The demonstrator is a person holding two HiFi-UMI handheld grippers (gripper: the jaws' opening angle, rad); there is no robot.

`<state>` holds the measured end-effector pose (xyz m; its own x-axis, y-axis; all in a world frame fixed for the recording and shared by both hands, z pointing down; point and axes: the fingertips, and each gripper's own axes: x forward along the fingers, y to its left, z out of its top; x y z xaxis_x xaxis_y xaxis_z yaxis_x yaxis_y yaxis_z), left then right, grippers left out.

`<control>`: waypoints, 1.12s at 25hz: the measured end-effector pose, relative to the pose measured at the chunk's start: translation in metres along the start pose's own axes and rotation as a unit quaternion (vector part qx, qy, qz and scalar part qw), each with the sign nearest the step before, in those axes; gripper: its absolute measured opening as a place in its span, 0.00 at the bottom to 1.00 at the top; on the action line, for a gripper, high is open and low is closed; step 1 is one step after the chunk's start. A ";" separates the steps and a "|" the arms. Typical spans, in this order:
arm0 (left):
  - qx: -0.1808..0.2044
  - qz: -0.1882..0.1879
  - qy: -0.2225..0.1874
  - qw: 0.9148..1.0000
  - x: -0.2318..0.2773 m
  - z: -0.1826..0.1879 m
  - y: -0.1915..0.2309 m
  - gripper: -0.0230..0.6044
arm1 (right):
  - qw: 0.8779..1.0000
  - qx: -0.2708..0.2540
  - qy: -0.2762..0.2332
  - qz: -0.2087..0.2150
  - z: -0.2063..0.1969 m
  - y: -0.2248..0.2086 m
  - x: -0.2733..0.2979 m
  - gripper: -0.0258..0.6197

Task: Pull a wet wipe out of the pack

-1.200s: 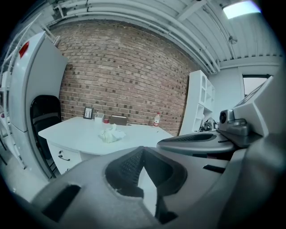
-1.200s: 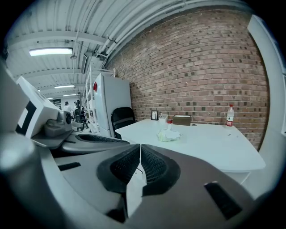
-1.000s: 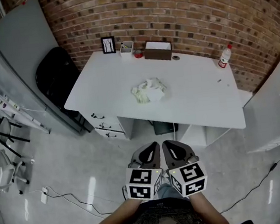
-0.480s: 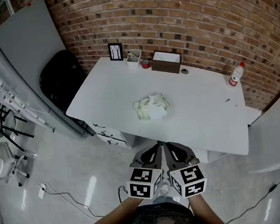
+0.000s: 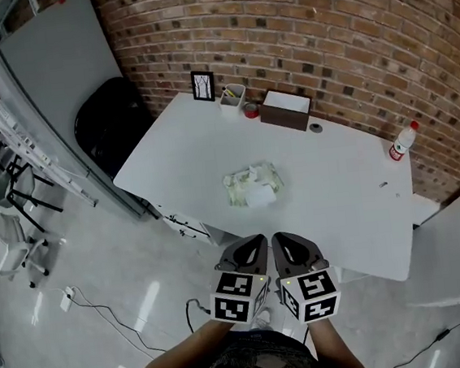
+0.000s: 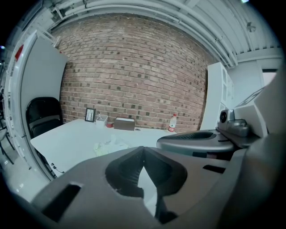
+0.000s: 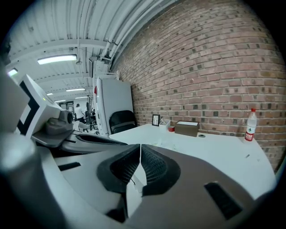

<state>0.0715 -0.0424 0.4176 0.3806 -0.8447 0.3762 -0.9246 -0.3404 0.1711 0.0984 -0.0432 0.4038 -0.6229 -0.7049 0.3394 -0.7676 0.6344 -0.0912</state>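
The wet wipe pack (image 5: 251, 187) lies near the middle of the white table (image 5: 343, 208), pale green with crumpled white wipe material on top. It shows small and pale in the left gripper view as the pack (image 6: 106, 146). My left gripper (image 5: 255, 243) and right gripper (image 5: 282, 240) hang side by side in front of the table's near edge, well short of the pack. Both are shut with nothing between the jaws. In each gripper view the jaw tips meet, left gripper (image 6: 143, 150) and right gripper (image 7: 140, 147).
At the table's back edge stand a small picture frame (image 5: 202, 85), a white cup (image 5: 233, 99), a brown tissue box (image 5: 285, 109) and a bottle with a red cap (image 5: 401, 141). A black chair (image 5: 113, 122) and grey cabinet (image 5: 49, 92) stand left. Cables lie on the floor (image 5: 105, 315).
The view has shifted closer and rightward relative to the table; the pack appears slightly nearer. Both grippers stay shut and side by side.
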 end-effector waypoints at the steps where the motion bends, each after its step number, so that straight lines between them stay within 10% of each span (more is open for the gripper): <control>1: 0.001 0.002 0.000 1.000 0.002 0.000 0.001 0.05 | 1.000 0.000 -0.002 0.002 0.001 -0.002 0.002 0.07; 28: -0.015 -0.049 -0.004 0.999 0.071 0.024 0.078 0.05 | 0.998 0.001 0.034 -0.050 0.016 -0.022 0.096 0.07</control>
<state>0.0257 -0.1385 0.4359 0.4683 -0.8119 0.3485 -0.8822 -0.4082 0.2345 0.0530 -0.1299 0.4239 -0.5313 -0.7417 0.4094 -0.8260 0.5609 -0.0558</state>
